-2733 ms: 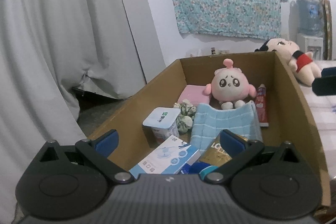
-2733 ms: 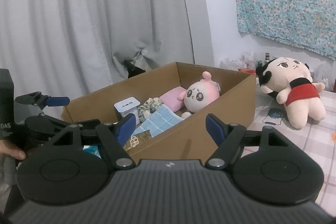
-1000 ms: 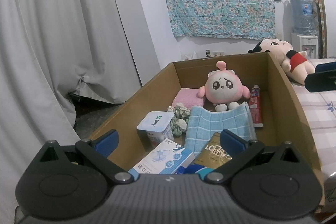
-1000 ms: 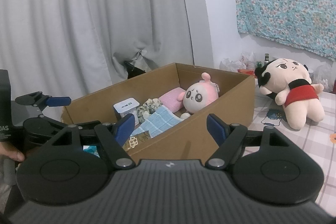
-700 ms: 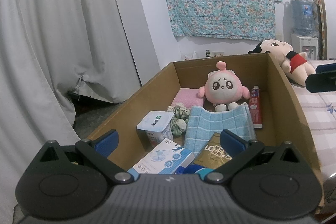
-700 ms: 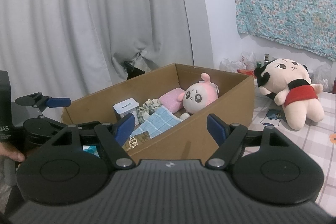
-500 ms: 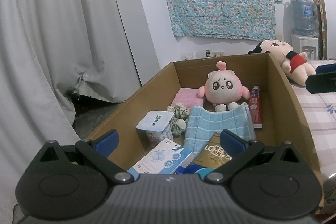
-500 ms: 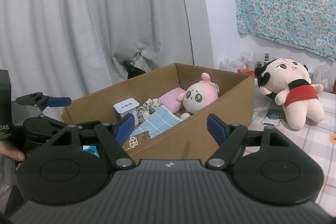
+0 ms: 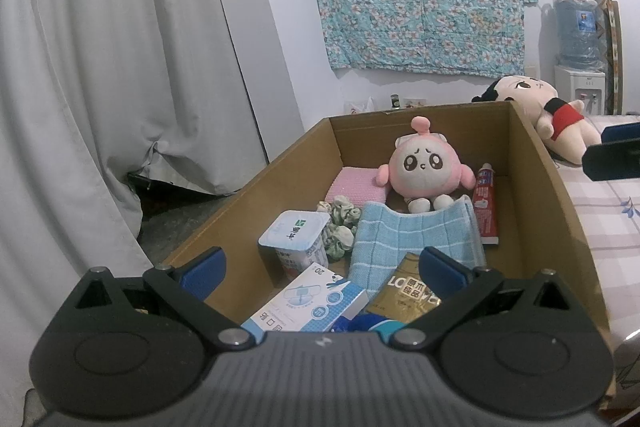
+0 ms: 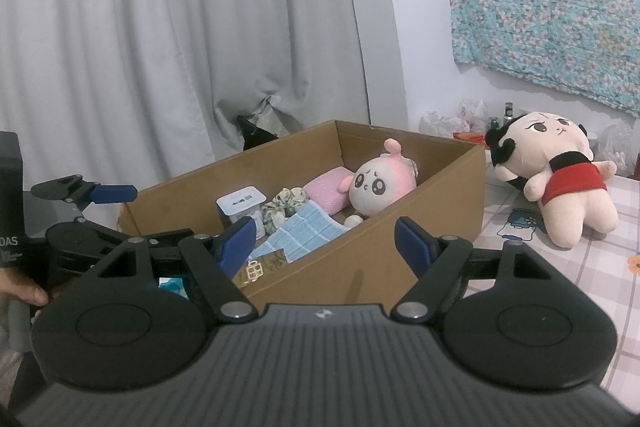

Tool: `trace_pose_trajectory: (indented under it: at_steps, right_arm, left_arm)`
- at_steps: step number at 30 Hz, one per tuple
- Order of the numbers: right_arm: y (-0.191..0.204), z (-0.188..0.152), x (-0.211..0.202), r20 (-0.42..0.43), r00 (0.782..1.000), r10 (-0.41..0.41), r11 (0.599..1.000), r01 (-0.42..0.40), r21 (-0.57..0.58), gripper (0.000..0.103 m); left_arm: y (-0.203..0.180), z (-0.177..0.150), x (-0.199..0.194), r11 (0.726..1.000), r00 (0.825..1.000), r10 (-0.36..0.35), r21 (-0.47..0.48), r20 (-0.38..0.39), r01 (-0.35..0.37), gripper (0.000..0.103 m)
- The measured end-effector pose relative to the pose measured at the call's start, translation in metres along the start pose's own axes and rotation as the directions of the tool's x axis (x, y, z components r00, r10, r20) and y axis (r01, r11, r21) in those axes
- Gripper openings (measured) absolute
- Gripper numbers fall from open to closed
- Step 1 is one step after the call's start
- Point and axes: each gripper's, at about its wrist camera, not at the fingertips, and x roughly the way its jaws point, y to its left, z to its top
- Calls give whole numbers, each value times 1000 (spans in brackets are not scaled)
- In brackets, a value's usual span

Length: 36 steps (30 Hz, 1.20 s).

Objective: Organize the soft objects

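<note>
A cardboard box (image 9: pixel 560 211) (image 10: pixel 400 247) holds a pink round plush (image 9: pixel 424 167) (image 10: pixel 380 183), a blue towel (image 9: pixel 416 239) (image 10: pixel 308 231), a pink sponge cloth (image 9: pixel 356 183), a floral scrunchie (image 9: pixel 340 223) and hard items. A doll plush in a red top (image 10: pixel 560 171) (image 9: pixel 556 115) lies on the bed outside the box. My left gripper (image 9: pixel 322 267) is open and empty above the box's near end. My right gripper (image 10: pixel 326 241) is open and empty, just outside the box's right wall.
The box also holds a yogurt cup (image 9: pixel 292 239), a mask carton (image 9: pixel 308 307), a gold packet (image 9: pixel 408 295) and a toothpaste tube (image 9: pixel 484 203). A checked bedsheet (image 10: pixel 580 267) lies right of the box. Grey curtains (image 10: pixel 160 47) hang behind.
Since 2.7 s ago the left gripper has drawn back slightly from the box. Over the last second nothing has visibly moved.
</note>
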Motion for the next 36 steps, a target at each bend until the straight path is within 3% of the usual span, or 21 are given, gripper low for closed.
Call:
trace_pose_trajectory:
  at_steps: [36]
  right_arm:
    - [-8, -5, 4, 3, 1000, -23, 999, 23, 37, 77]
  left_arm:
    - [-17, -2, -10, 1000, 1000, -1, -27, -31, 1, 103]
